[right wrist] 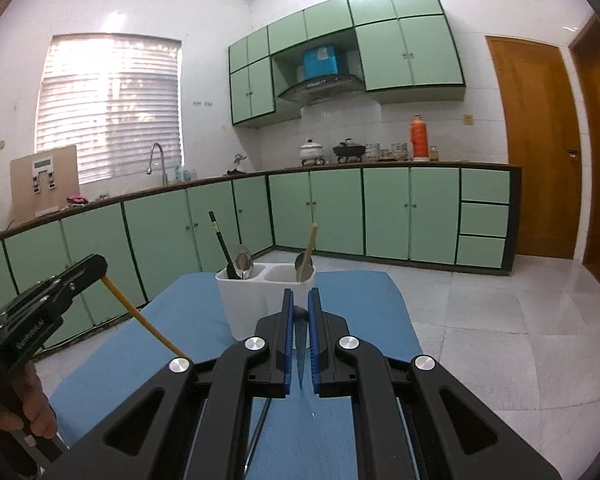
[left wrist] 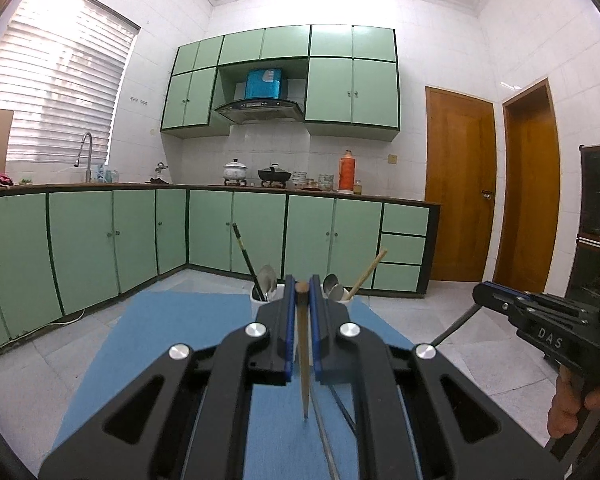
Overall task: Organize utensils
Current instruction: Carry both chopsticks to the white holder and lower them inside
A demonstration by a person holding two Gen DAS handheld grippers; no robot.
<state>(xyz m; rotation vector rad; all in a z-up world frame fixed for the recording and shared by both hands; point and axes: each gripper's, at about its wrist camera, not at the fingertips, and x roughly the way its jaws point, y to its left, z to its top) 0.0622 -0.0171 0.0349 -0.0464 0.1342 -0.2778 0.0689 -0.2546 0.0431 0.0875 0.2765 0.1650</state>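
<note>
Blue-covered surface (right wrist: 340,292) carries white two-compartment utensil holder (right wrist: 244,304) at far end; spoons, dark chopstick, wooden chopstick already inside. Left claw (left wrist: 302,300) clamped on wooden chopstick (left wrist: 304,360) near thick end, tip hanging down. Right claw (right wrist: 300,312) clamped on dark chopstick (right wrist: 301,364), held likewise. Both sticks above surface, short of holder. Judged light, stiff, slick; thick-end grip limits swing.

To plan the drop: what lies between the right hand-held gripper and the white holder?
Only bare blue mat, seen in the right wrist view, between the right hand-held gripper and white holder.
</note>
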